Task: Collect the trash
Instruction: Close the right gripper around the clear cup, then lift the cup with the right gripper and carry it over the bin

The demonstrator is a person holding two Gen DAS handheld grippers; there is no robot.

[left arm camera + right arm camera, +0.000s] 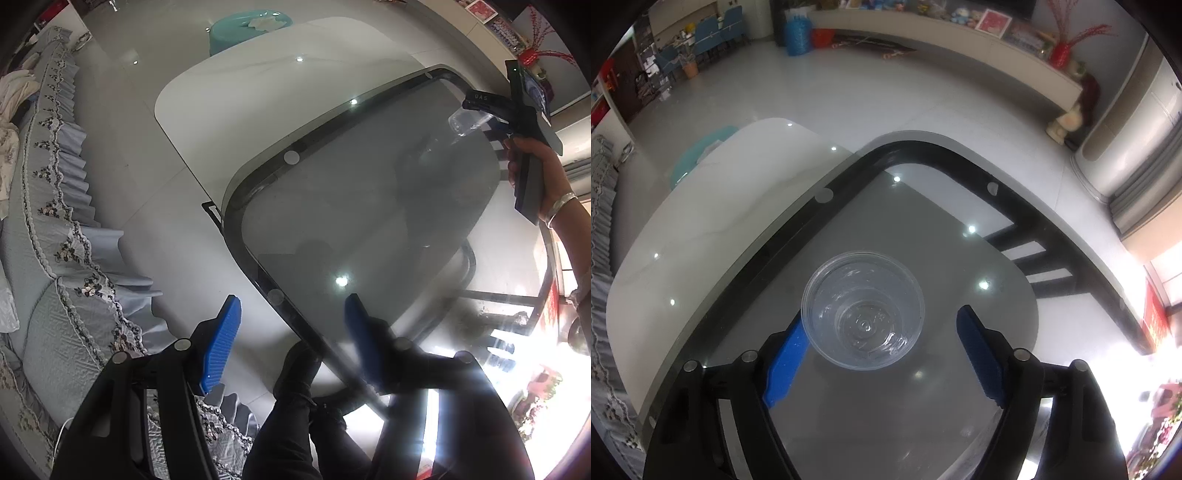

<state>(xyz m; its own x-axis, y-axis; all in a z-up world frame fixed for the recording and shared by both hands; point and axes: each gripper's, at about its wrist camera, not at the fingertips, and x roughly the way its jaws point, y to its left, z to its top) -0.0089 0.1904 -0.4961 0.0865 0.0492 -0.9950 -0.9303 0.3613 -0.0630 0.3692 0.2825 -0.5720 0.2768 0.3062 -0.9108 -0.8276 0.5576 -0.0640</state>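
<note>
Clear plastic cup (863, 310) sits between the right gripper (882, 350)'s wide, unclosed fingers (785, 363): centre, then squeeze gently.

One clear plastic cup (863, 309) stands upright on the glass tabletop (923, 406), toward the middle of it. One teal stool (245, 29) stands on the floor beyond the far edge.
</note>
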